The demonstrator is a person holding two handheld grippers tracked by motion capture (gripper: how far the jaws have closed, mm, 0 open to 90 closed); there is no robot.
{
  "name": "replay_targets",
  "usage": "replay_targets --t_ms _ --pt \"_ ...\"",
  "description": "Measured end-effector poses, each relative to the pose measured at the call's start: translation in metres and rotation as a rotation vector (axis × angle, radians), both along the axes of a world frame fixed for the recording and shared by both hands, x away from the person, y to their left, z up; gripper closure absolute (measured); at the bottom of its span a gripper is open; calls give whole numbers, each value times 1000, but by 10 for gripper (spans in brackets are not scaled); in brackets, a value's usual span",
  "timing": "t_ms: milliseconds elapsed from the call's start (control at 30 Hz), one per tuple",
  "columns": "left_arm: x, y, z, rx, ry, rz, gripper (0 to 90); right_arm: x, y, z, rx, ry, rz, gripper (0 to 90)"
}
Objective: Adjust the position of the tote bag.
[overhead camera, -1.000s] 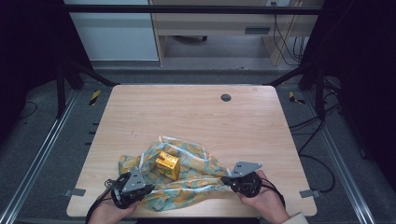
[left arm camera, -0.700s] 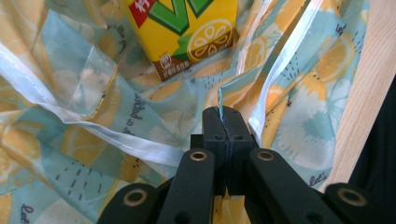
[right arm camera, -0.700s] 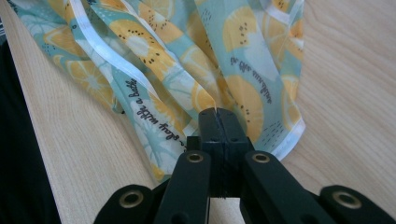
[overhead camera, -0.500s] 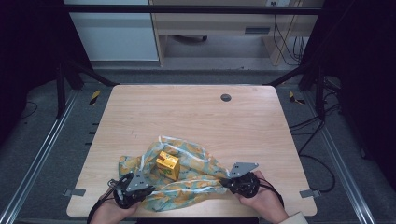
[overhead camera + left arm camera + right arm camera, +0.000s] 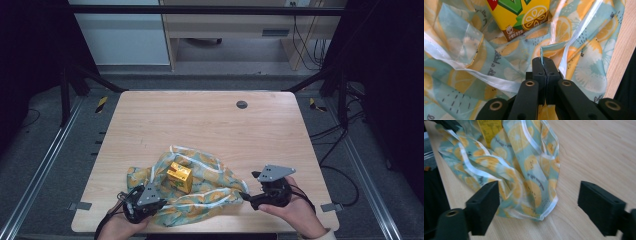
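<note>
One cloth point(image 5: 200, 192), one yellow carton point(image 5: 179, 177), two tongs: left point(image 5: 131, 210), right point(image 5: 246, 197)

carton point(image 5: 180, 176) on cloth point(image 5: 210, 192) blocks front-centre, table point(image 5: 200, 120) behind free

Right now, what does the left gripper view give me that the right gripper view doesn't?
Left gripper view: the left gripper, jaws shut on a fold of the lemon-print cloth, with the yellow drink carton just beyond, its lemon picture and small print readable.
Right gripper view: the right gripper, jaws standing wide apart after just opening, the cloth's hemmed corner lying loose between them on the bare wooden table.
Both: the cloth and the carton.
</note>
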State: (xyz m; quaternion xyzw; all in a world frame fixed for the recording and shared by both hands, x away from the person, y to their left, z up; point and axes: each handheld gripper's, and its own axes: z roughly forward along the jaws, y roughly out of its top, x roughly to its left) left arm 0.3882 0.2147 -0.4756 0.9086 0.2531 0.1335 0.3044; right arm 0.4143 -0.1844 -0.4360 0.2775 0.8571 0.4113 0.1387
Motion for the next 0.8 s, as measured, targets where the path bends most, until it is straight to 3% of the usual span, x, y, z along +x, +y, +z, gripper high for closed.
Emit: replay_targets --t_ms 200,400,633,800 --pt "-1 1 1 17 -13 -8 900 5 3 25 3 -36 46 156" --pt "-1 3 1 9 -15 0 898 8 6 44 13 -30 65 170" --pt "0 3 2 12 -25 10 898 14 15 52 5 -18 95 178" --pt "0 2 2 10 -28 5 898 22 22 48 -15 -23 64 224"
